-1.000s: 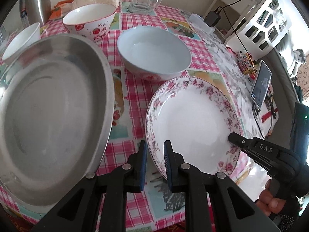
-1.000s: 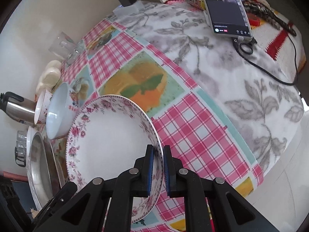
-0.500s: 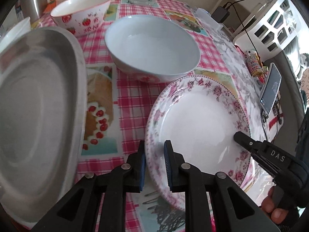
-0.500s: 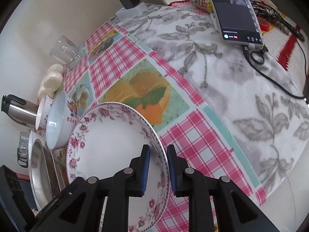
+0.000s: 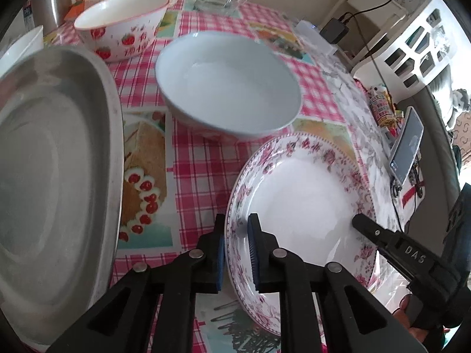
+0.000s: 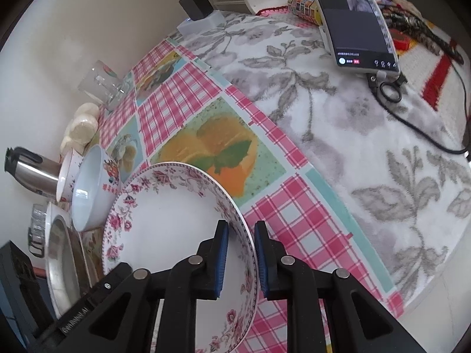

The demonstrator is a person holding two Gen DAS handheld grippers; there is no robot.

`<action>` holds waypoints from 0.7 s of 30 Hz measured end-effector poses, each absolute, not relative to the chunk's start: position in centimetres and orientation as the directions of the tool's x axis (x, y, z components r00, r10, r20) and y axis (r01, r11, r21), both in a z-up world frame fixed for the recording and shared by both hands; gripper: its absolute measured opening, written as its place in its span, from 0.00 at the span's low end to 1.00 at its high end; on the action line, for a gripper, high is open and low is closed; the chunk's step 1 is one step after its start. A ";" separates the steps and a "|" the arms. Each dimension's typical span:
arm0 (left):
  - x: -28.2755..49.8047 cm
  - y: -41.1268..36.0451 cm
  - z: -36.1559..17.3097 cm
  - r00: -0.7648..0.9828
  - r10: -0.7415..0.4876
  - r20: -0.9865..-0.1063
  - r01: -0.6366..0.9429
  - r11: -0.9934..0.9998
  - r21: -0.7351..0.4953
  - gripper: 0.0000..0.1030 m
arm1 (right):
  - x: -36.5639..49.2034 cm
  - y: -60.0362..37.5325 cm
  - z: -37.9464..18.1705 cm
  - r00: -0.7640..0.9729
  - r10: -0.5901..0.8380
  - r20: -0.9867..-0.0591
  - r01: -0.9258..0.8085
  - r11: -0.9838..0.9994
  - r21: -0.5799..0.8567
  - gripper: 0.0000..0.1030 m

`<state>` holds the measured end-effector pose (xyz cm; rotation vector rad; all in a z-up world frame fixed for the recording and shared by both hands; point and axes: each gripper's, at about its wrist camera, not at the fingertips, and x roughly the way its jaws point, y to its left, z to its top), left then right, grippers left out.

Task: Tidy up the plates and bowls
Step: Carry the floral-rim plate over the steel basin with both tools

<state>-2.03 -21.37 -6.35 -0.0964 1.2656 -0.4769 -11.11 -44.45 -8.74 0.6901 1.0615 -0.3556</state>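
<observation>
A white plate with a pink flower border (image 5: pixel 300 194) lies on the checked tablecloth (image 5: pixel 194 176), close in front of a plain white bowl (image 5: pixel 226 85). My left gripper (image 5: pixel 237 247) straddles the plate's near left rim, its jaws closing onto it. My right gripper (image 6: pixel 241 244) straddles the opposite rim of the plate (image 6: pixel 164 223). Its jaws are closing, with small gaps still showing beside the rim. One of its fingers (image 5: pixel 382 241) reaches over the plate's right edge. A strawberry-print bowl (image 5: pixel 123 26) stands behind the white bowl.
A large metal tray (image 5: pixel 53 176) fills the left side. A kettle (image 6: pixel 29 167), a glass mug (image 6: pixel 100 85) and a charger (image 6: pixel 194 6) stand along the wall. A phone (image 6: pixel 356 20) on a stand, with cables, rests on the grey flowered cloth (image 6: pixel 368 147).
The right gripper's jaws, shut on the plate's rim a second ago, have come apart. The left wrist view has closed in on the white bowl, and the metal tray has slid left.
</observation>
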 end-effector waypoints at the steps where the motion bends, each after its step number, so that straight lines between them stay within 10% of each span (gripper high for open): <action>1: -2.1 -21.4 -6.1 0.225 -0.398 -0.889 0.301 0.896 -0.325 0.14 | -11.2 -44.4 -8.6 0.461 0.051 -0.886 0.578 0.740 0.343 0.17; 21: -3.0 -20.6 -1.3 0.320 -0.496 -0.807 0.361 0.852 -0.380 0.14 | -13.1 -44.2 -3.5 0.601 -0.004 -0.800 0.532 0.748 0.397 0.16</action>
